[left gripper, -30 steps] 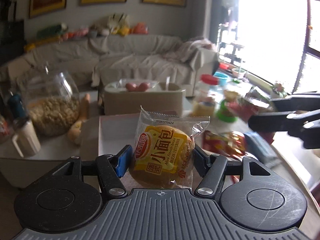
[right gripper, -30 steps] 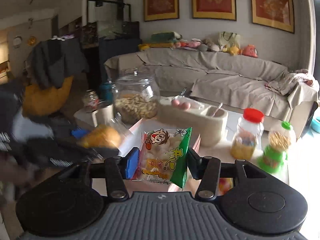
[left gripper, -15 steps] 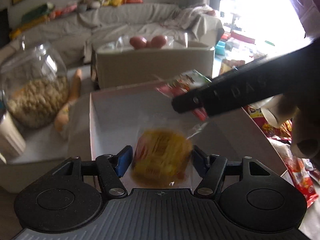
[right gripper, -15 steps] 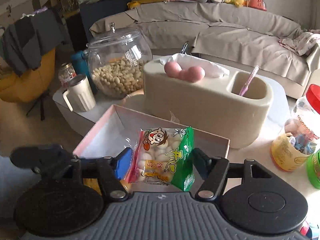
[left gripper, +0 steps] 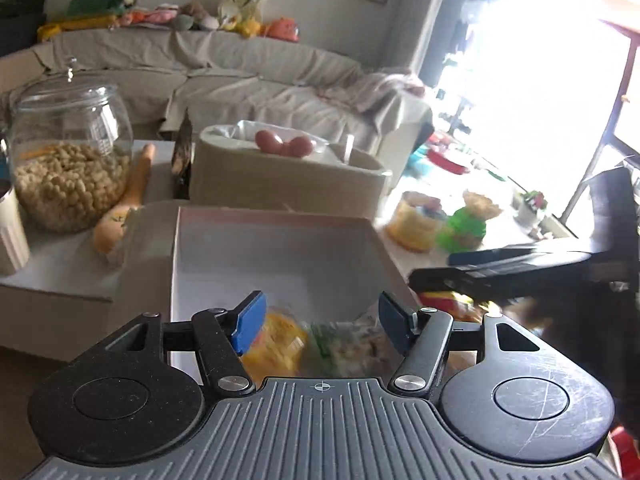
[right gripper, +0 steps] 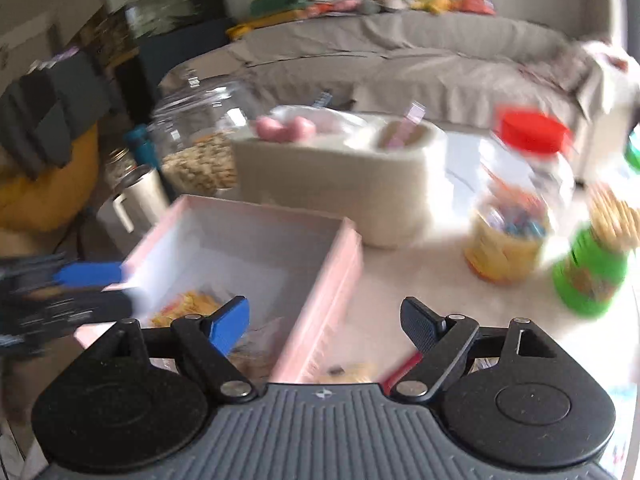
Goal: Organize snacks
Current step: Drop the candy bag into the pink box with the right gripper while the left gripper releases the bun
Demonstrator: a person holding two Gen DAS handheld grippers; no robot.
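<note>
- Left gripper [left gripper: 320,326]: jaws open, nothing clamped.
- Right gripper [right gripper: 326,322]: jaws have just been opening; nothing between them.
- Bun [left gripper: 276,344] and green pack [left gripper: 348,348]: lying loose at the near end of the box [left gripper: 280,256].
- Handling, judged: light, soft, crinkly film; pinch across the pack body.
- Orientation: blurred; cannot tell.
</note>
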